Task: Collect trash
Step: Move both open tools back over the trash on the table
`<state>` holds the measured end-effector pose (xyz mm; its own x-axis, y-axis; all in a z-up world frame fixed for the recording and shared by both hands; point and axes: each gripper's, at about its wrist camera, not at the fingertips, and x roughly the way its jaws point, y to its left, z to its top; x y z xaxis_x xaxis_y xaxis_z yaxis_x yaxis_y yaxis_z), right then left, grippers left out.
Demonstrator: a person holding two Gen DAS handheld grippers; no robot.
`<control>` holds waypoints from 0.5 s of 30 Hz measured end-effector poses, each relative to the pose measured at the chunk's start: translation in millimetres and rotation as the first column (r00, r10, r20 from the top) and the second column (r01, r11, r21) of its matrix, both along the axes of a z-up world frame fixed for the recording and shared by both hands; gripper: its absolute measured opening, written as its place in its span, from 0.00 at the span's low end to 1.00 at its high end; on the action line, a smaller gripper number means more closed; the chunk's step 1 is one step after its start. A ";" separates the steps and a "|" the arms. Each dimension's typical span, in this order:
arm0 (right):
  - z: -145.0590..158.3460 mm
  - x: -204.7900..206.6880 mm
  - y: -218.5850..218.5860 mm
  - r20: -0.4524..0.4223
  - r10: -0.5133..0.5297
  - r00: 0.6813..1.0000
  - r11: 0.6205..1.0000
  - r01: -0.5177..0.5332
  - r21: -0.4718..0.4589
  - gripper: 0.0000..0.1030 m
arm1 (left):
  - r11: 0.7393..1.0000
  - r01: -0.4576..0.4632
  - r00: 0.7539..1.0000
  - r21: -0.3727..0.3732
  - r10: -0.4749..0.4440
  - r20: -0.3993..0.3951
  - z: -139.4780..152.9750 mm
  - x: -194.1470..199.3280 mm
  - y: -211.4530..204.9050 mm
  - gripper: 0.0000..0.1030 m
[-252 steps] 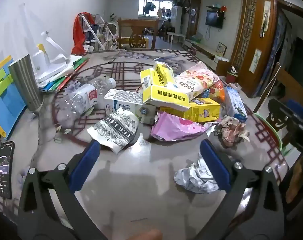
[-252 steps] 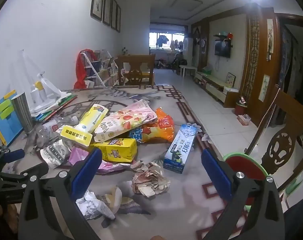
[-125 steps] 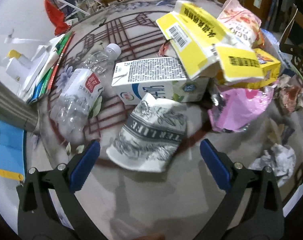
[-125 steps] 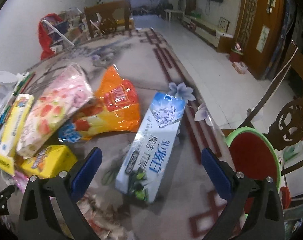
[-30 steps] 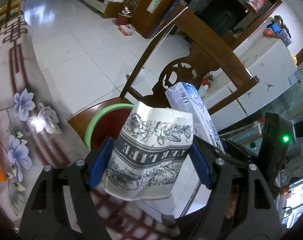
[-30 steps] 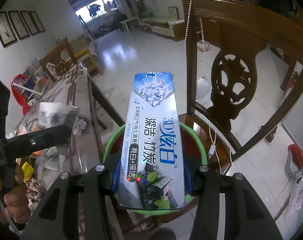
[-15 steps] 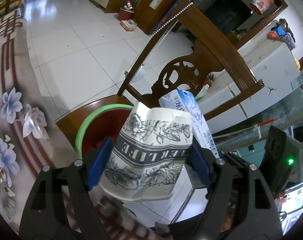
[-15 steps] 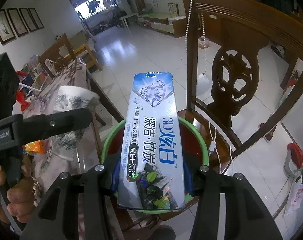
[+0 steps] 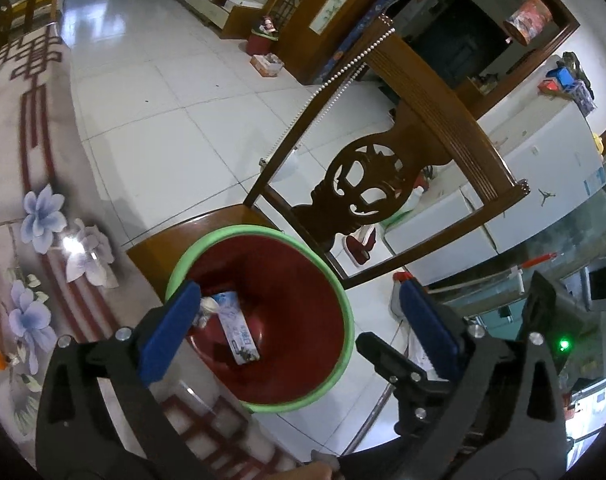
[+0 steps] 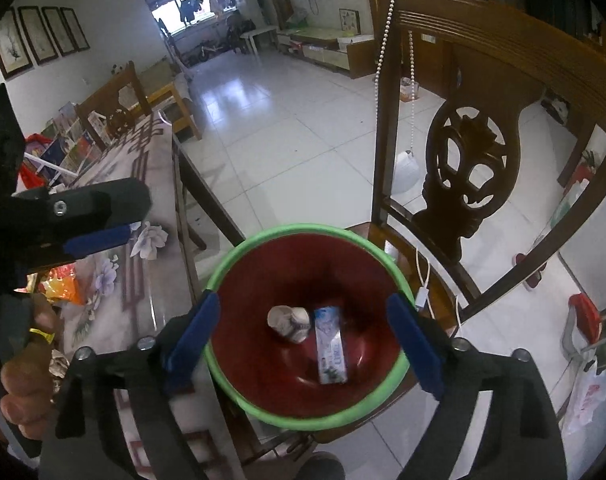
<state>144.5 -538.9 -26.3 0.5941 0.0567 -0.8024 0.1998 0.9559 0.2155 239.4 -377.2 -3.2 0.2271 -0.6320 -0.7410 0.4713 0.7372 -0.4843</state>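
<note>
A red bin with a green rim stands on a wooden chair seat beside the table. Inside it lie a blue toothpaste box and a crumpled paper cup; in the left wrist view the cup is partly hidden behind the left finger. My left gripper is open and empty above the bin. My right gripper is open and empty, right over the bin's mouth. The left gripper also shows in the right wrist view, at the left over the table edge.
The carved wooden chair back rises just behind the bin. The flower-patterned table lies to the left, with an orange wrapper on it. White tiled floor stretches beyond.
Both grippers have opened. The paper cup has dropped from the left gripper and the toothpaste box from the right gripper; both now lie in the bin.
</note>
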 end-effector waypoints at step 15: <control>10.2 -0.8 43.8 0.005 0.081 0.997 0.993 -0.080 -0.091 0.93 | 0.997 -0.061 0.995 0.050 0.057 0.084 34.1 -40.9 85.9 0.95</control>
